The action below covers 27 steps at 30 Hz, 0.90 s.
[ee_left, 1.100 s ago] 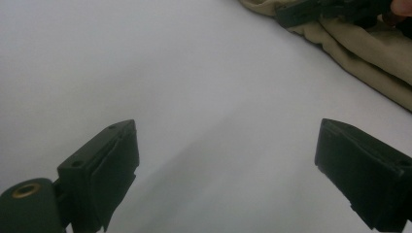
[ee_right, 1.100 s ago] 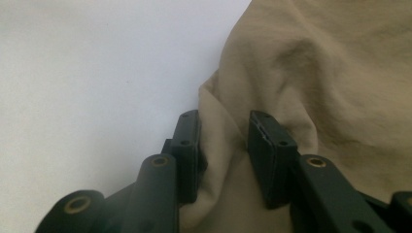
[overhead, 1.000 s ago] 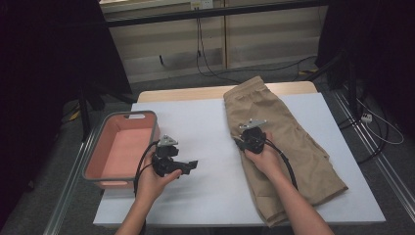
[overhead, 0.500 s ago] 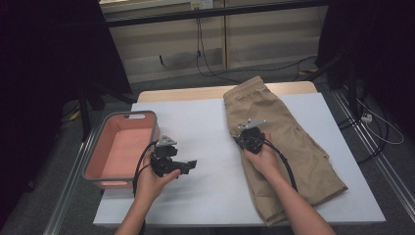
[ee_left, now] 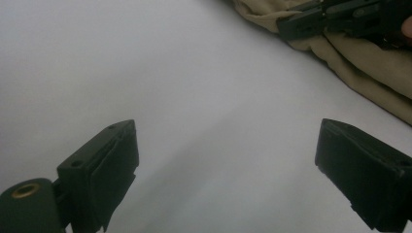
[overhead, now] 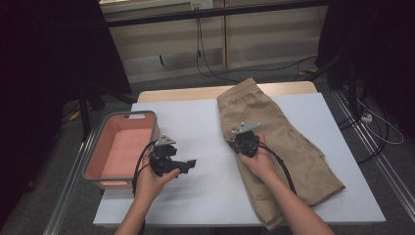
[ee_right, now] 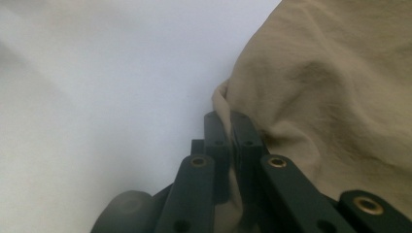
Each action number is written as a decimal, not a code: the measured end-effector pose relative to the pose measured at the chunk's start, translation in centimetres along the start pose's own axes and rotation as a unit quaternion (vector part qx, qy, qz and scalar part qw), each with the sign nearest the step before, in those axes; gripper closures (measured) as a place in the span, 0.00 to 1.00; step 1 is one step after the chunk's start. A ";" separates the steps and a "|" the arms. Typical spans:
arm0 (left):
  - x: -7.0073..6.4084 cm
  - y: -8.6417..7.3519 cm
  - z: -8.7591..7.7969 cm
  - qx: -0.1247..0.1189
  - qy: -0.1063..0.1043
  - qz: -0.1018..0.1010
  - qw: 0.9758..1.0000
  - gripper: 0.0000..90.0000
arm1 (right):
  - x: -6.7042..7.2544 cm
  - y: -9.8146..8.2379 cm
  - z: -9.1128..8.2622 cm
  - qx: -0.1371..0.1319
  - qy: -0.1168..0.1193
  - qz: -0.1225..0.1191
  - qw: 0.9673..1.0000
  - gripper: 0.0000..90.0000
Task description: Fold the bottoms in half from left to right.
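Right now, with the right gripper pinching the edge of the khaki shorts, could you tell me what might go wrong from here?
1. The right gripper is shut on only a thin fold at the left edge of the khaki shorts, so the cloth may slip out when lifted.
2. The left gripper hovers open over the white table top, apart from the shorts; pulled by one edge, they may drag and bunch.

Dim room, table lit from above, soft shadows, close-up views slightly blurry, bg probably underexposed
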State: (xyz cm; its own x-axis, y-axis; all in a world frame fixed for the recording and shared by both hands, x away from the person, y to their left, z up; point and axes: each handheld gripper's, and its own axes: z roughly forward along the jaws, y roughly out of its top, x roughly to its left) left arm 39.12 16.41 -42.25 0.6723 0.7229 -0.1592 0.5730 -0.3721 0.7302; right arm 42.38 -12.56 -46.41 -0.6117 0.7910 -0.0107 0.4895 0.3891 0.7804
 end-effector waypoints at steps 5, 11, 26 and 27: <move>0.1 0.0 -0.1 -0.001 0.002 0.001 1.000 0.09 | 0.7 0.1 0.1 -0.005 0.010 -0.013 1.000 0.98; 0.1 0.0 -0.1 -0.001 0.003 -0.002 1.000 0.09 | 1.5 0.2 0.3 -0.005 0.023 -0.021 0.999 0.98; 0.2 0.0 0.1 0.000 0.006 -0.004 1.000 0.08 | 3.0 0.3 0.5 -0.011 0.054 -0.036 0.998 0.98; 0.2 0.0 0.1 0.000 0.006 -0.003 1.000 0.08 | 3.1 0.3 0.5 -0.013 0.057 -0.035 0.998 0.98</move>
State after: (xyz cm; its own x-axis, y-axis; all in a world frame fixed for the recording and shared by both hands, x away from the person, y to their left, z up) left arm 39.31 16.52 -42.33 0.6630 0.7323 -0.1558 0.5771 -0.3673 0.7294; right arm 40.95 -9.73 -46.54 -0.7109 0.7033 0.0038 0.4280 0.4283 0.7958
